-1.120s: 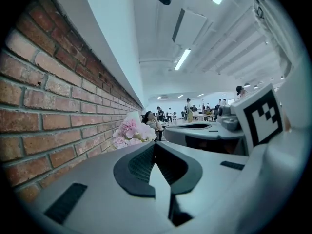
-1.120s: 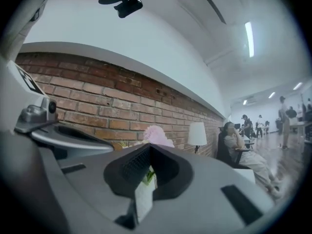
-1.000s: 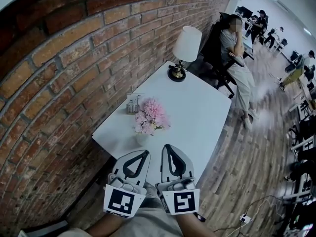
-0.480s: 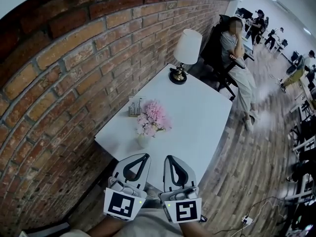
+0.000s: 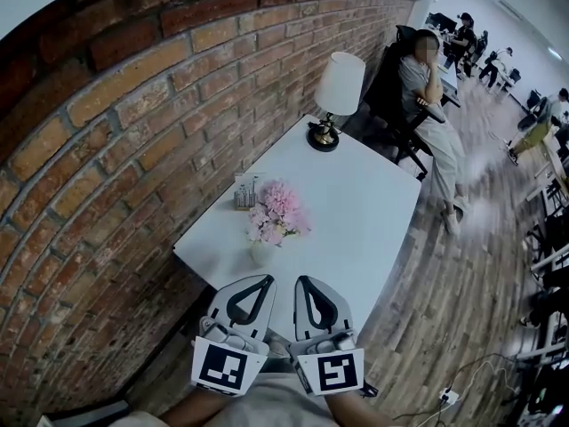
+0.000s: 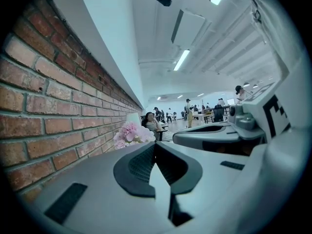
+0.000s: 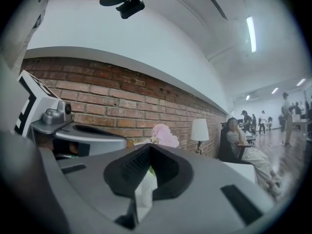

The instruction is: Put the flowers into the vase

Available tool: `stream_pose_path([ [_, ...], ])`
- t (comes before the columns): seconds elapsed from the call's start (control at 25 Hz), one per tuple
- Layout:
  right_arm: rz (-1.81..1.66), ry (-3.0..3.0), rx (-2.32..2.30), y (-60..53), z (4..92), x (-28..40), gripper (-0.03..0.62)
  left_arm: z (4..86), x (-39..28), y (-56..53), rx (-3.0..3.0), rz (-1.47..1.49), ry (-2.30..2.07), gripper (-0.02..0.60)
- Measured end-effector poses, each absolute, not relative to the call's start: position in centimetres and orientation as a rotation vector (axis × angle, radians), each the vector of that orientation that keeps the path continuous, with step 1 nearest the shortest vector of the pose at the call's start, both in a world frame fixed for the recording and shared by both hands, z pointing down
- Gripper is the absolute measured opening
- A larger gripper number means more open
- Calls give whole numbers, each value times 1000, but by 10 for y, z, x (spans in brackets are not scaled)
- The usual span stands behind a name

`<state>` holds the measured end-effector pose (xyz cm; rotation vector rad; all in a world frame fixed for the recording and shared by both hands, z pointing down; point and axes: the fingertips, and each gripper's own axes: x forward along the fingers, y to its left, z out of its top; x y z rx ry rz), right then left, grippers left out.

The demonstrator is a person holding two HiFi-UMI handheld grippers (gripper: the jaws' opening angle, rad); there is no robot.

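**Holding both grippers short of a vase that already has its flowers**

The left gripper (image 5: 263, 279) and the right gripper (image 5: 302, 281) sit side by side, close together but apart, both pointing roughly level toward the table (image 5: 364, 212). In its own view the left gripper (image 6: 155, 145) has its jaws pressed together at the tips, with nothing pinched between them. The right gripper (image 7: 148, 147) is the same: jaws together and empty. The pale shape seen through its pad opening is the vase beyond it, not something held.

The pink flowers (image 5: 274, 210) stand just ahead of the two sets of tips, slightly toward the left gripper's side. They rise out of a small white vase (image 5: 260, 253) that sits near the table edge closest to the grippers. The blooms hide the vase's mouth, so it is hard to say that every stem is seated, but the bunch looks upright and settled. No loose stem shows on the tabletop.

Further ahead, past the flowers, a small holder (image 5: 244, 192) stands beside the brick wall (image 5: 107, 176). A lamp (image 5: 338, 87) stands at the far end of the table, well apart from both grippers.

As I read it, the placing step is finished and the hands are at rest. The next move calls for little. If a stem does need straightening, one gripper would have to spread its jaws, reach forward and close gently low on the stalk without tipping the light vase.
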<state>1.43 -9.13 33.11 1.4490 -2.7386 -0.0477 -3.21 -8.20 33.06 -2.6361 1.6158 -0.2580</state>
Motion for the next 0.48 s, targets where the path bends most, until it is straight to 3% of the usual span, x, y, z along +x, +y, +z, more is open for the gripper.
stream_pose_path([
  [0.48, -47, -2751, 1398, -102, 335, 6, 5, 338, -33, -93, -2647, -280, 1621, 3],
])
